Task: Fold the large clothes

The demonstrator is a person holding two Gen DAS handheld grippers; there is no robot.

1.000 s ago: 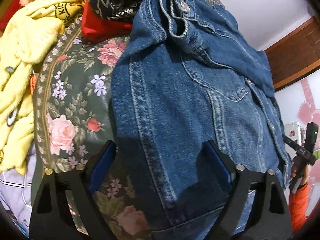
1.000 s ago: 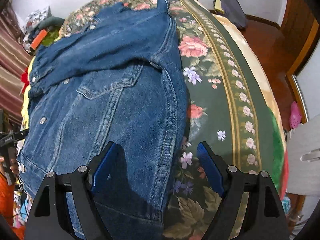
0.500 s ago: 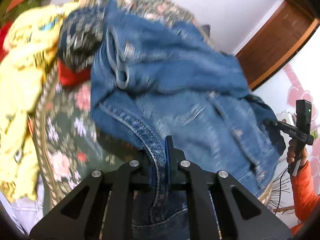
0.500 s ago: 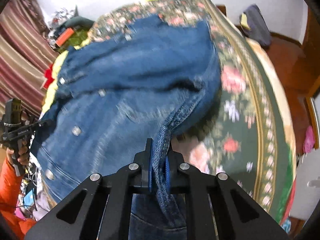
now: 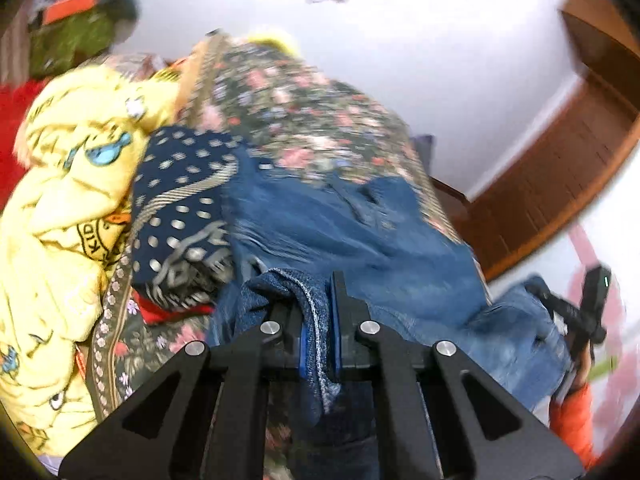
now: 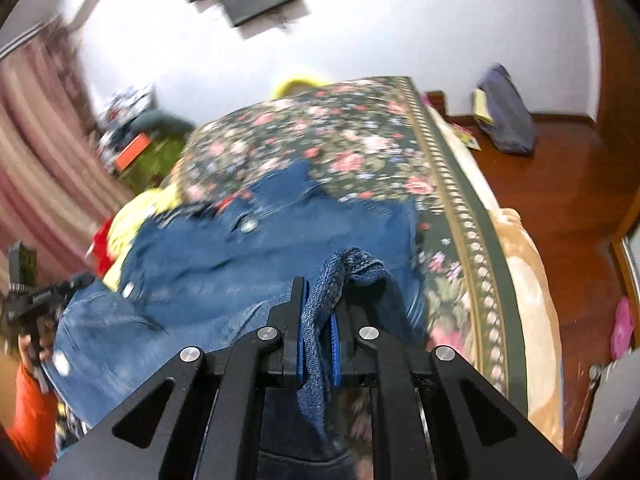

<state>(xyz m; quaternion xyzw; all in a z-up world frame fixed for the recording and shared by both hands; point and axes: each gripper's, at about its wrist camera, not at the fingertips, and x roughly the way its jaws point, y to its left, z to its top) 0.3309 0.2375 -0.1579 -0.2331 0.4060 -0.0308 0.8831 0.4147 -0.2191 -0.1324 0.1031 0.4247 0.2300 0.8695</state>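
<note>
A blue denim jacket (image 5: 360, 232) lies on a floral bedspread (image 5: 304, 120), also in the right wrist view (image 6: 224, 272). My left gripper (image 5: 318, 312) is shut on a bunched denim edge of the jacket and holds it lifted. My right gripper (image 6: 320, 312) is shut on another denim edge, which folds over above its fingertips. Each gripper shows at the far side in the other's view, the right one (image 5: 588, 312) and the left one (image 6: 32, 304).
A yellow printed garment (image 5: 68, 240), a navy patterned cloth (image 5: 180, 216) and a red item (image 5: 160, 312) lie left of the jacket. The bedspread's bordered edge (image 6: 468, 240) drops to a wooden floor (image 6: 560, 208) with a dark bag (image 6: 504, 120).
Both grippers went from open over the flat jacket to shut on its edges. They have since lifted the denim, and the views tilted up toward the wall.
</note>
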